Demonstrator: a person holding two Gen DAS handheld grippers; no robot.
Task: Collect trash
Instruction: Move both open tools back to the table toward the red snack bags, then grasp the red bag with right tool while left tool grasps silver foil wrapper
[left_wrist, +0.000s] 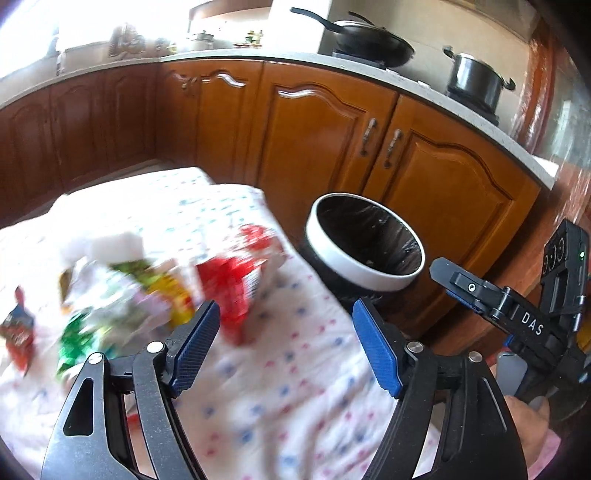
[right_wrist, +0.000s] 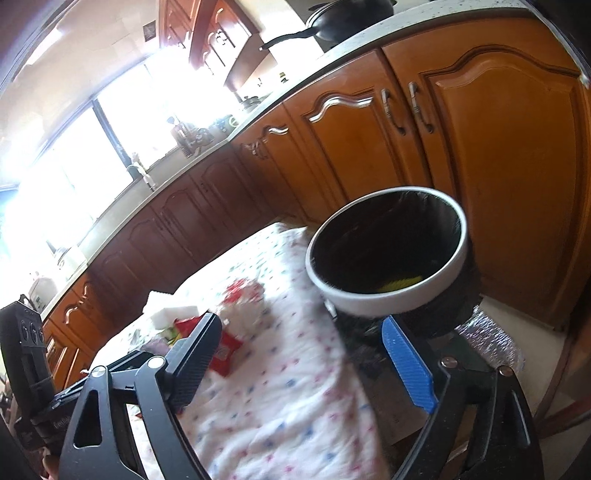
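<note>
With both grippers — left (left_wrist: 286, 347) and right (right_wrist: 319, 363) — spread and empty beside the bin (left_wrist: 364, 242), we judge the next move a reach for the red wrapper (left_wrist: 225, 291).

wrappers (left_wrist: 155, 291) on cloth (left_wrist: 288, 387), bin (left_wrist: 364, 242) right

the left gripper (left_wrist: 286, 347) has black, skeletal metal arms with triangular cut-outs and round silver pivot screws at each joint. its fingers (left_wrist: 376, 347) wear ribbed blue pads (the left one reads darker, almost navy, in shadow). the right gripper (right_wrist: 301, 362) is built the same: black linkage, silver screws, one bright blue ribbed pad (right_wrist: 408, 369) and one dark textured one. seen from the left wrist, its black body carries white letters "das" and a small green light. a bit of bare skin, the person's hand (left_wrist: 526, 424), shows beside a pink sleeve edge.
</note>
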